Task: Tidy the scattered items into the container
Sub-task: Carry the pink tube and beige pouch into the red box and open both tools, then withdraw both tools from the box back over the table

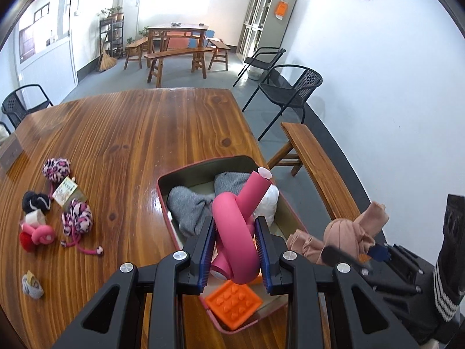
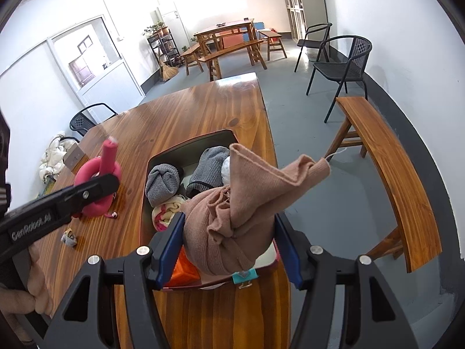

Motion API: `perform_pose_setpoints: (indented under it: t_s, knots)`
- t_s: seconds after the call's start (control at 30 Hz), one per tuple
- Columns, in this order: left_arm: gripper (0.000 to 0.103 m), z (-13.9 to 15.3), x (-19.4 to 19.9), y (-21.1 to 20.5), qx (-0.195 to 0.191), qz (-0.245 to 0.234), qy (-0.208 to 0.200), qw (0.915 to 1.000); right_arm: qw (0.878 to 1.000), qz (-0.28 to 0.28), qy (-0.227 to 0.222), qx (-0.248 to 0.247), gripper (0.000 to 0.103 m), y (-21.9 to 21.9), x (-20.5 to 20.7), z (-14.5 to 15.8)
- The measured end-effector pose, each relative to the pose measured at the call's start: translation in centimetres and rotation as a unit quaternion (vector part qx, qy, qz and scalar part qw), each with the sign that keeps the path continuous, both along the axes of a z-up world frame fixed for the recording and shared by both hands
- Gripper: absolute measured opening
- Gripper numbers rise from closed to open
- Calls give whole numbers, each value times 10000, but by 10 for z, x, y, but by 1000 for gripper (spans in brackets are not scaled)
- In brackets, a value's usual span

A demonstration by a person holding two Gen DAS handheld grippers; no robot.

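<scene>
Left wrist view puts my left hand-held gripper (image 1: pixel 232 250) nearest, its blue pads clamped tight on a knotted pink foam roller (image 1: pixel 232 226) held over the near half of the container (image 1: pixel 174 174). Under it I see an orange studded mat (image 1: pixel 234 301) in the container's near corner, a thing the other camera shows only as an orange sliver. Beyond lie grey socks (image 1: pixel 189 206) and a white bundle (image 1: pixel 268 203). To the left on the worktop (image 1: pixel 130 131), only this camera shows the scattered leopard-print pompoms (image 1: pixel 77 213), a black scrunchie (image 1: pixel 36 202), a small pink and red piece (image 1: pixel 36 234) and a small grey wad (image 1: pixel 32 285).

Right wrist view has my right hand-held gripper (image 2: pixel 229 247) part-way closed around a knotted tan stocking bundle (image 2: pixel 229 232), hanging above the container's near rim (image 2: pixel 270 257); a teal clip (image 2: pixel 245 276) shows just below the bundle. Only here do I see a cream and pink cloth (image 2: pixel 165 210) inside the container, in front of the grey socks (image 2: pixel 162 183). My left hand-held gripper (image 2: pixel 87 195) crosses in from the left with the roller (image 2: pixel 98 180). Farther back, a wooden bench (image 2: pixel 389 171) stands right of the worktop.
</scene>
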State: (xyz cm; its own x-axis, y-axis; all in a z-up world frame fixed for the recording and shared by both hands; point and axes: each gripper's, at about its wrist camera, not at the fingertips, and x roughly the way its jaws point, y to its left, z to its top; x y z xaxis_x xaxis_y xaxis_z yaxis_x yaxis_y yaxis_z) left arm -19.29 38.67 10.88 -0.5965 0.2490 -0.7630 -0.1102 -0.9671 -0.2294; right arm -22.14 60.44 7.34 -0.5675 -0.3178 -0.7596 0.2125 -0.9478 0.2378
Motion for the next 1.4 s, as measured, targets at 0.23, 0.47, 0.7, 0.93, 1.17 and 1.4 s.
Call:
perform_pose_setpoints:
  t_s: [0.23, 0.47, 0.7, 0.93, 1.17, 1.4]
  knots:
    - [29, 4, -35, 2, -11, 21, 31, 10000, 10000, 85, -8, -29, 65, -6, -13, 0]
    - [39, 1, -57, -4, -49, 106, -30, 9999, 9996, 277, 71, 9, 65, -25, -28, 4]
    - [84, -4, -50, -18, 46, 246, -9, 9997, 9991, 390, -73, 119, 75, -45, -39, -3]
    - [84, -8, -28, -44, 161, 544, -80, 9984, 9989, 435, -111, 150, 78, -51, -34, -4]
    - [84, -7, -1, -66, 73, 832, -72, 9965, 9990, 397, -111, 160, 78, -50, -27, -2]
    - [84, -26, 34, -101, 110, 1299, -324, 9909, 9992, 294, -266, 113, 78, -45, -17, -5]
